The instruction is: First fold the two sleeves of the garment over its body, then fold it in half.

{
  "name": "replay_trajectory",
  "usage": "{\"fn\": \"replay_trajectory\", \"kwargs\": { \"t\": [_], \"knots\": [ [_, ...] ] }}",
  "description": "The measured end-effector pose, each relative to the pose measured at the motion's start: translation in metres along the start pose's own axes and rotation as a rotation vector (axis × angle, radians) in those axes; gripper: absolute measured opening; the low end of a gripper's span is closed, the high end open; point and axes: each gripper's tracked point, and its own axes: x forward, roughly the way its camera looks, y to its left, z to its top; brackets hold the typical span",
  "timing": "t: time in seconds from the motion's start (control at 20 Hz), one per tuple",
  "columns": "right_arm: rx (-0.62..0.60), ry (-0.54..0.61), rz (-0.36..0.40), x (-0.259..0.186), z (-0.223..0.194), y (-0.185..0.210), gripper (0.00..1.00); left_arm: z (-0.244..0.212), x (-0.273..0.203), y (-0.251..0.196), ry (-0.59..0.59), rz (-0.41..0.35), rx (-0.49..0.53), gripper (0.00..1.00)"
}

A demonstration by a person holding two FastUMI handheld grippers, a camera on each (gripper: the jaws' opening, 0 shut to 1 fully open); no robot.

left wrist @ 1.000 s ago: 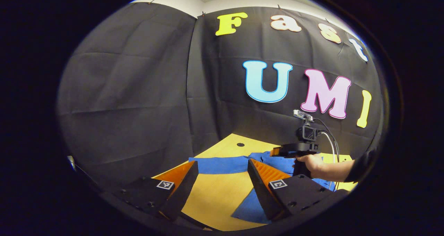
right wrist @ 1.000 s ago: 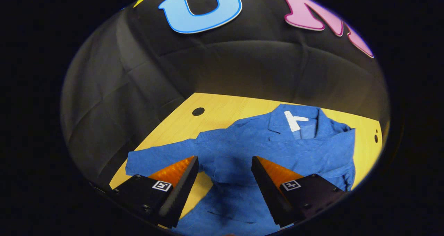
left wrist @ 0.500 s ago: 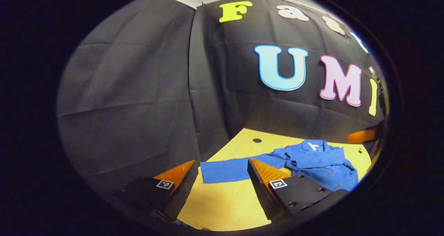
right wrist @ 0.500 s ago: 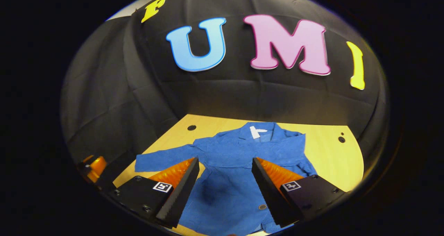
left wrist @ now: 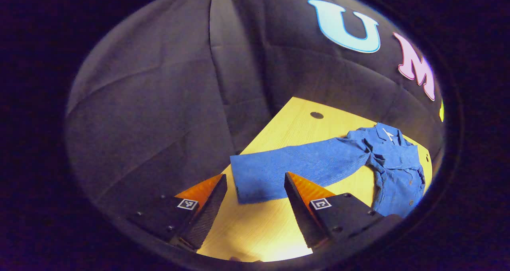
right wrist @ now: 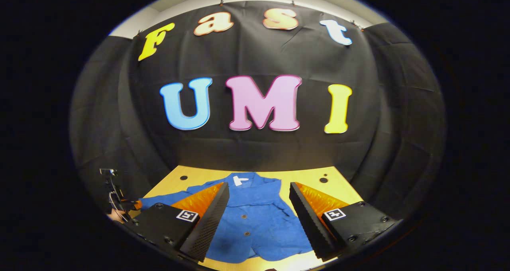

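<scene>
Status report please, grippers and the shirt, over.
Left gripper open, lined up on the outstretched sleeve. Right gripper open above the blue shirt. One sleeve still unfolded on the table. Nothing in the way.
</scene>
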Motion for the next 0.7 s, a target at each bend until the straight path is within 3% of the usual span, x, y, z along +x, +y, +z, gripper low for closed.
{"fn": "replay_trajectory", "kwargs": {
  "t": [0.15,0.25,0.45,0.55,0.65,0.7],
  "knots": [
    [0.012,-0.079,-0.099,-0.025,0.03,-0.041,0.97,-0.013,0.024,0.012,0.074,0.05,0.009,0.85],
    [0.023,-0.122,-0.146,-0.034,0.043,-0.063,0.97,-0.024,0.038,0.004,0.154,0.041,-0.026,0.84],
    [0.076,-0.169,-0.182,-0.028,0.057,-0.102,0.98,-0.031,0.041,0.02,0.211,0.07,-0.119,0.85],
    [0.075,-0.167,-0.183,-0.019,0.057,-0.113,0.98,-0.033,0.039,0.021,0.229,0.082,-0.072,0.85],
    [0.071,-0.161,-0.186,-0.012,0.054,-0.121,1.0,-0.032,0.042,0.006,0.229,0.044,-0.037,0.85],
    [0.069,-0.155,-0.177,-0.008,0.052,-0.123,0.98,-0.032,0.044,0.001,0.232,0.043,-0.028,0.71]
  ]
}}
